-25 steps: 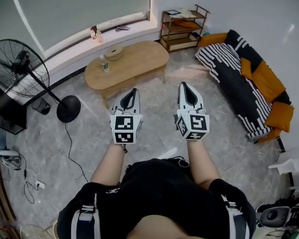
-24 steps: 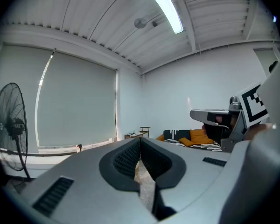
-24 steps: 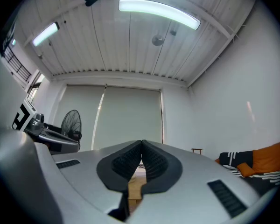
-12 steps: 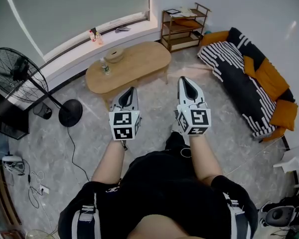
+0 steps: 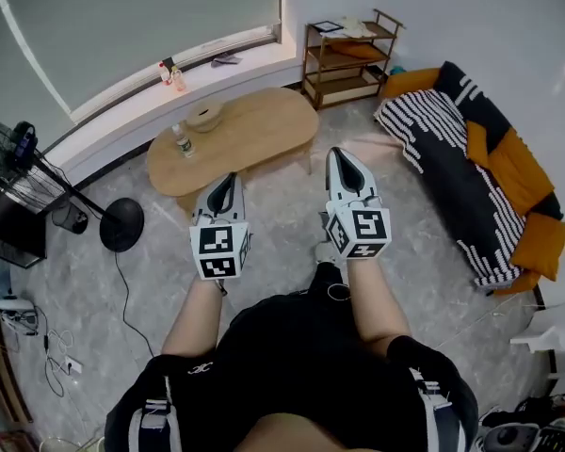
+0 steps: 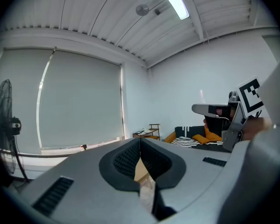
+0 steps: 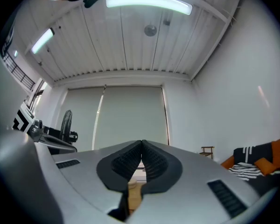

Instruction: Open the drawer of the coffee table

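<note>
Facing the oval light-wood coffee table [image 5: 250, 125] beyond my clenched, empty left gripper [image 5: 228, 179] and right gripper [image 5: 337, 155], I must next reach its drawer.

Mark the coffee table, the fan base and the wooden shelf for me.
coffee table [image 5: 264, 125]: head view, bare middle of its top.
fan base [image 5: 122, 224]: head view, centre of the round foot.
wooden shelf [image 5: 344, 85]: head view, its lower board.
</note>
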Available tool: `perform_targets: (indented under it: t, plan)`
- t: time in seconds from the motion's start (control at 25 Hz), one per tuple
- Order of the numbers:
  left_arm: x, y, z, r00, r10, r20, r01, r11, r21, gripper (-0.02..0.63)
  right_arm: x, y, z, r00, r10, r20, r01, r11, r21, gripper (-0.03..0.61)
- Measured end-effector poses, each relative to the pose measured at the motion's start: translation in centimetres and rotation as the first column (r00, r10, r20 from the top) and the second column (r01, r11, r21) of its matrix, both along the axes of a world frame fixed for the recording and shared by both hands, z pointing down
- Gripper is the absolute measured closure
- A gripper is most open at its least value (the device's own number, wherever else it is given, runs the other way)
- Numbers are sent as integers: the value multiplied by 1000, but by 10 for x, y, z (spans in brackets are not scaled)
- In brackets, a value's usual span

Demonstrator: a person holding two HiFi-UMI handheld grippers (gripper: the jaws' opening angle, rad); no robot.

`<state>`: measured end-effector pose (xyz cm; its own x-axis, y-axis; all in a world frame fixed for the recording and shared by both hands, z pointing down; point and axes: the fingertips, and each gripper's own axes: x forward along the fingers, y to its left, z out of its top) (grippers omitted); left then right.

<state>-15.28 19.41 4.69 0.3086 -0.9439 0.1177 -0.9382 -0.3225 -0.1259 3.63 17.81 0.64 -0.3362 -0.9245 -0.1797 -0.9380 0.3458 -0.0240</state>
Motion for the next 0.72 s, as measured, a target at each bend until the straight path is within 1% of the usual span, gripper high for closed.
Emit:
perform_targets:
  t: [0.16, 0.24, 0.32, 0.44, 0.56, 0.64, 0.72]
  plan:
    - [43, -90, 15, 999, -53, 1, 53, 997, -63, 592, 41, -105, 16, 999, -49, 5, 49, 997, -61, 561]
    - [59, -136, 22, 997, -82, -9, 81, 993, -91, 592, 59, -157, 22, 998, -70, -9, 69, 995, -67, 561]
    - [72, -187, 28, 992, -123, -10, 121, 986, -110, 592, 79, -211, 29, 996, -90, -29, 87, 994, -70, 561]
    - [92, -261, 35, 984, -178, 0, 176, 974, -145, 592, 106, -290, 40, 991, -126, -45, 120, 987, -107, 561]
    - [111, -322, 33, 978, -209, 12, 208, 966, -154, 592, 124, -356, 40, 983, -175, -62, 166, 978, -129, 561]
    - [123, -355, 28, 971, -239, 19, 239, 960, -149, 592, 134, -395, 41, 975, -214, -66, 202, 968, -146, 561]
    - [131, -382, 27, 963, -269, 9, 267, 951, -154, 592, 142, -428, 45, 966, -249, -68, 235, 958, -162, 561]
